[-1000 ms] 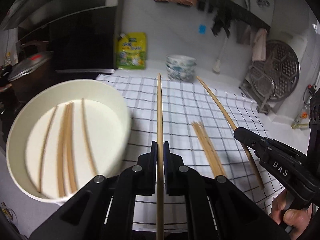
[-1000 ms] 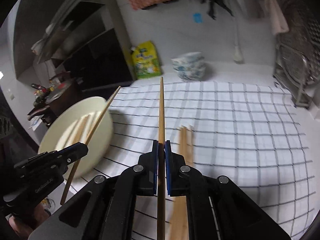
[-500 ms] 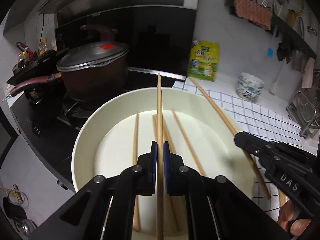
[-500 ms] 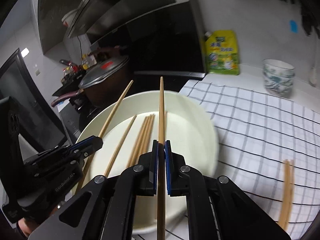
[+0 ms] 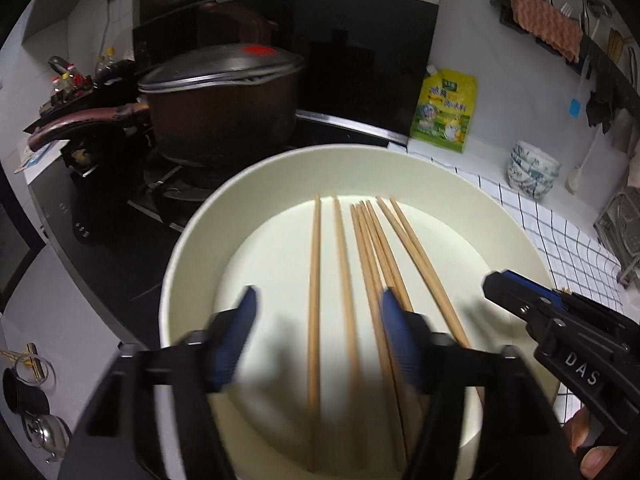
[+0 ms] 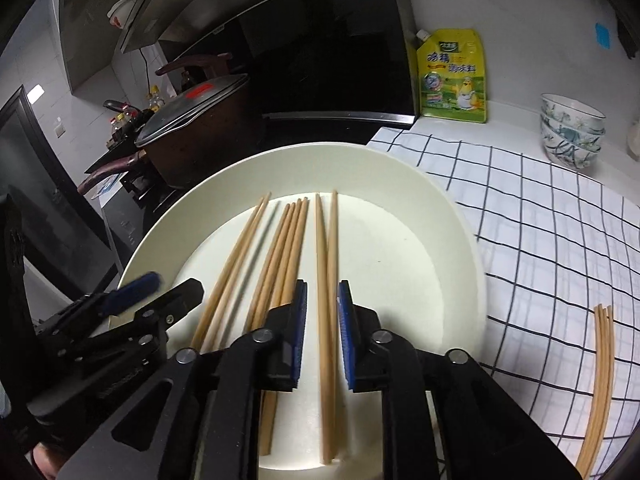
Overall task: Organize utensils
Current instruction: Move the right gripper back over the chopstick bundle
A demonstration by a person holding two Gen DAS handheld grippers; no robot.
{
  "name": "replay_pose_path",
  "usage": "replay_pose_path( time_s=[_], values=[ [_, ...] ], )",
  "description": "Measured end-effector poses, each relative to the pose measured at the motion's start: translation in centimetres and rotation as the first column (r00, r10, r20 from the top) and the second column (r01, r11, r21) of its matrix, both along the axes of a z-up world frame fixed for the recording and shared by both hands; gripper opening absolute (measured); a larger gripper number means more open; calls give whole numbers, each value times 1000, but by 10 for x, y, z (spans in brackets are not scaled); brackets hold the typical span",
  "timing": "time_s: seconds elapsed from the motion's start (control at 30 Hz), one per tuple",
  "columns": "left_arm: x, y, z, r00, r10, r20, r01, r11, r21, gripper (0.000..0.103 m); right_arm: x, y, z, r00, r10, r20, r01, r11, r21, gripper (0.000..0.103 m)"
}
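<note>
Both grippers hang over the bowl (image 5: 520, 240), which fills the middle of each frame. The left gripper (image 5: 316, 332) has just been opening and now stands wide, pressing on nothing. The right gripper (image 6: 322, 336) has just parted a little; chopsticks (image 6: 326, 264) lie loose between its jaws on the bowl's floor. More sticks (image 6: 600, 364) lie on the checked cloth (image 6: 540, 220) at lower right.

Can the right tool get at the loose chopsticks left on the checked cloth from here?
Probably yes. The right tool is open with nothing gripped, over the white bowl. The loose chopsticks lie flat on the checked cloth to its right, with nothing on the cloth between them.
</note>
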State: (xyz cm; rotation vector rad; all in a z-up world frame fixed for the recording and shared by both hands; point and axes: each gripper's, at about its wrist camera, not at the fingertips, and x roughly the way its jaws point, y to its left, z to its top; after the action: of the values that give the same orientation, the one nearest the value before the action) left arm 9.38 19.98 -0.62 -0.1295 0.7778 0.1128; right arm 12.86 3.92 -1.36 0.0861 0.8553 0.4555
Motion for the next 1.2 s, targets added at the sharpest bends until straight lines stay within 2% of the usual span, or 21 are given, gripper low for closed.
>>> replay_pose_path(
  time_s=[0.23,0.37,0.47,0.73,0.8,0.9,1.2],
  values=[
    [-15,7,6,999,35,14,-35,999,-19,69,-17,-19,5,999,-30,29,29,1000,9,24],
    [-24,3,10,999,47,26,-46,999,-11,76,-27,-27,14,998,-37,52,38,999,-9,29],
    [-29,-5,13,999,36,33,-35,999,-34,76,-33,-34,21,997,-38,70,40,999,-33,36],
    [-30,-27,22,998,-20,55,24,997,-70,76,-48,-60,35,991,-71,110,80,993,-81,41],
    [-33,-32,26,997,-42,67,48,996,-81,76,-53,-70,37,990,-87,114,95,993,-67,41],
    [-38,-42,27,995,-64,80,69,996,-57,79,-59,-81,40,986,-109,127,116,992,-55,43],
    [-41,-64,31,992,-108,59,110,993,-42,80,-76,-130,40,971,-208,118,208,978,9,45]
  ],
)
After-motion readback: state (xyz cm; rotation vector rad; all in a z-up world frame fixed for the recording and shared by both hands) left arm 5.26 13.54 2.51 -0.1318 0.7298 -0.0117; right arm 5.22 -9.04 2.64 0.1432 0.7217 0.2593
